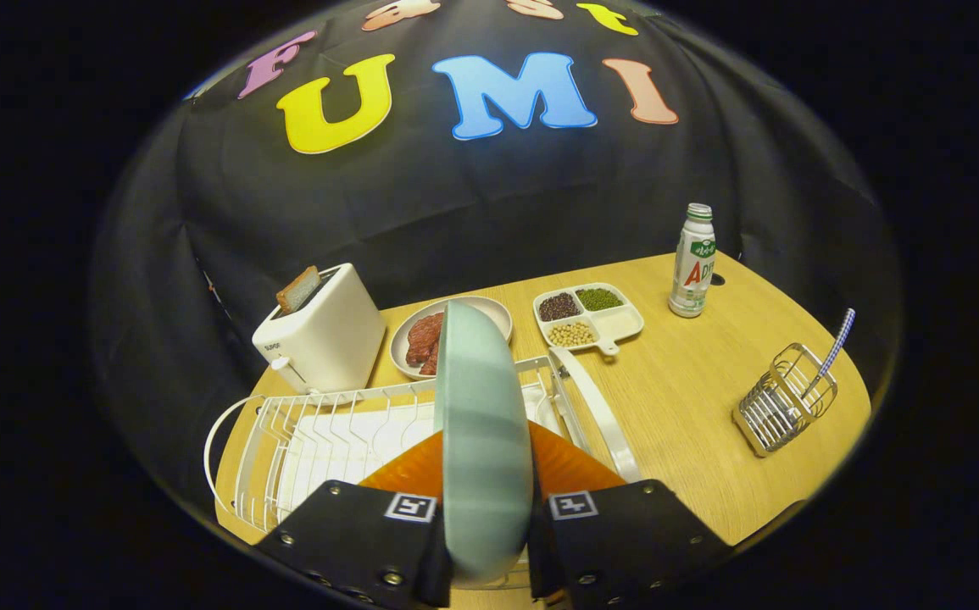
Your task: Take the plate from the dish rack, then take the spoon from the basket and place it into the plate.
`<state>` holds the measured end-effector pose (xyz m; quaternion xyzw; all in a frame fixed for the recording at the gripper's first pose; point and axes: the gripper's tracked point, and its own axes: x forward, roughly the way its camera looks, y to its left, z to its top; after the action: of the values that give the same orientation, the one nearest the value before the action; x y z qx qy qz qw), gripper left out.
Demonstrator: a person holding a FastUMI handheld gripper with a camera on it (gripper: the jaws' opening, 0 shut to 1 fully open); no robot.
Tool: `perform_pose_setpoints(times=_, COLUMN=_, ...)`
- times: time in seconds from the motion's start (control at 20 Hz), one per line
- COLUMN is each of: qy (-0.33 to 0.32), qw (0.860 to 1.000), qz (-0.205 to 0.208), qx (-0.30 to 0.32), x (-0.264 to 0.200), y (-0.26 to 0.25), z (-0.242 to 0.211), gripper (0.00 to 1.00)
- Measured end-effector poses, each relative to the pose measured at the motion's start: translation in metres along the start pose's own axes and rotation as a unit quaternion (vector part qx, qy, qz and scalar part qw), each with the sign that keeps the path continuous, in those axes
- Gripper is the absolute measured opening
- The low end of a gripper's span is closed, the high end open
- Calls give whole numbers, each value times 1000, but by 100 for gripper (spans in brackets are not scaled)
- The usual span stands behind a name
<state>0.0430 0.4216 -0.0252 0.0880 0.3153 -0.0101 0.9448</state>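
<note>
A pale green plate (482,424) stands on edge between my two fingers, and my gripper (486,474) is shut on it. The plate is held above the white wire dish rack (319,432), which lies just beneath and ahead of the fingers. Off to the right on the wooden table (692,398) sits a small wire basket (786,398), with a spoon (837,343) leaning out of it, its checked handle pointing up. The plate hides the middle of the rack.
Beyond the rack stand a white toaster (324,339) with a slice of bread, a round plate of meat (421,339), and a divided dish of beans (588,318). A white bottle (692,263) stands at the far right of the table.
</note>
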Motion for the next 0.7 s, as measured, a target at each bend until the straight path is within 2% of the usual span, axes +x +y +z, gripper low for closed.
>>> perform_pose_setpoints(times=0.1, qy=-19, qw=1000, qz=-16, qx=-14, x=-6, y=0, z=16, gripper=33)
perform_pose_setpoints(times=0.2, qy=-22, qw=998, qz=-33, qx=-54, x=-12, y=2, z=22, gripper=33)
perform_pose_setpoints(times=0.35, qy=-46, qw=987, qz=-79, qx=-131, x=-20, y=2, z=41, gripper=33)
perform_pose_setpoints(times=0.4, qy=-50, qw=983, qz=-91, qx=-153, x=-24, y=3, z=46, gripper=30)
perform_pose_setpoints(times=0.7, qy=-81, qw=971, qz=-94, qx=-203, x=-53, y=18, z=63, gripper=27)
